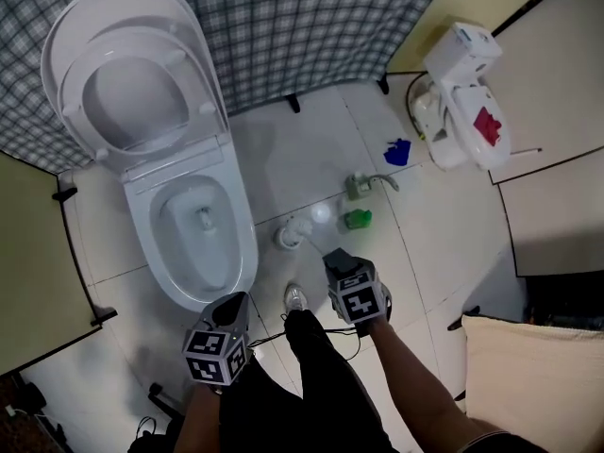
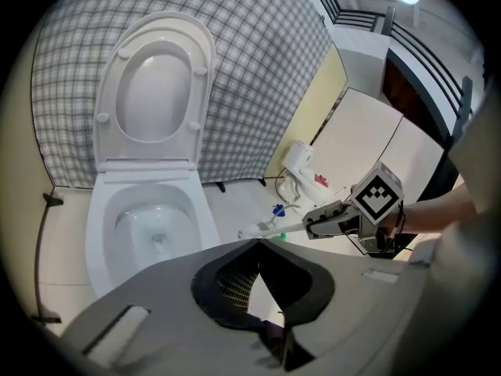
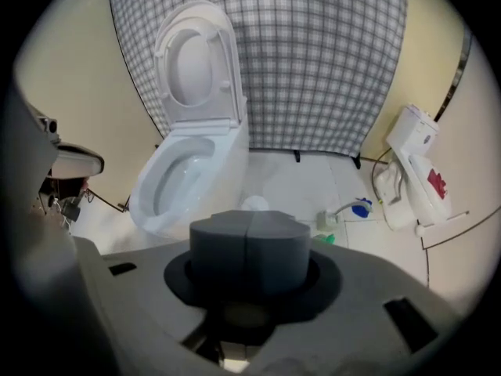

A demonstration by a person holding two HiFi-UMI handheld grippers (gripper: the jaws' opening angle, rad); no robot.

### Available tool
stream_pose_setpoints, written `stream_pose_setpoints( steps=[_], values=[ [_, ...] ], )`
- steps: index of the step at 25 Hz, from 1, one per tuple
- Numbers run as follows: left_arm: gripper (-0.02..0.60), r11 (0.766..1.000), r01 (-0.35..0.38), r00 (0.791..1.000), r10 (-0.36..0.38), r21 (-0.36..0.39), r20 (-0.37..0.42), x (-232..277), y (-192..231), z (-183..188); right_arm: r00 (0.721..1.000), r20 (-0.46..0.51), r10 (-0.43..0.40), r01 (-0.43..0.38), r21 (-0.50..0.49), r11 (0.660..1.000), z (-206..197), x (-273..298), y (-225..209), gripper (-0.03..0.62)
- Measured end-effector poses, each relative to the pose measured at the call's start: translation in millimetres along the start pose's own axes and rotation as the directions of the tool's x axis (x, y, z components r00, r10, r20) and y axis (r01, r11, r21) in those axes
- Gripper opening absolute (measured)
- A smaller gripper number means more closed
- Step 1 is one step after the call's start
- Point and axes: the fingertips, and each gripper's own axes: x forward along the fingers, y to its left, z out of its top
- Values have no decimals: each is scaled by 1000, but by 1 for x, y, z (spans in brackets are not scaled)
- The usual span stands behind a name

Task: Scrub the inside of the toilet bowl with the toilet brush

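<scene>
Both pinched closed, L tool [image 1: 235, 300], R tool [image 1: 333, 254], toilet brush [image 1: 293, 234] just beyond R tool

The person is holding both tools low in front of the body, side by side and apart. The left forearm [image 1: 193, 421] and right forearm [image 1: 415, 366] are reaching forward, bare. The left tool [image 1: 234, 302] is pointing forward and down, its jaw tips meeting with nothing between them. The right tool [image 1: 336, 257] is tilting more steeply down, its grey pads [image 3: 219, 249] pressing together, empty.
</scene>
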Motion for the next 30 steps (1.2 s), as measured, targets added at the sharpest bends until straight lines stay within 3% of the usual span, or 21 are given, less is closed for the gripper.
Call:
stream_pose_setpoints(
  steps=[7,15,26,30],
  values=[
    [9,999,-4,999,2,-38,-40,47,12,-38,992,-126,29,-41,-91,995,-34,104,-5,166],
    [9,999,11,1000,-11,-41,-5,78,32,-40,974,-227,1,-49,-203,978,-45,206,-3,166],
    [9,996,-2,1000,3,-87,13,79,60,-46,951,-307,-21,-86,-331,940,-46,261,2,166],
    [9,996,0,1000,3,-85,31,77,67,-36,944,-315,-94,-33,-375,926,-39,270,-6,170]
  ],
)
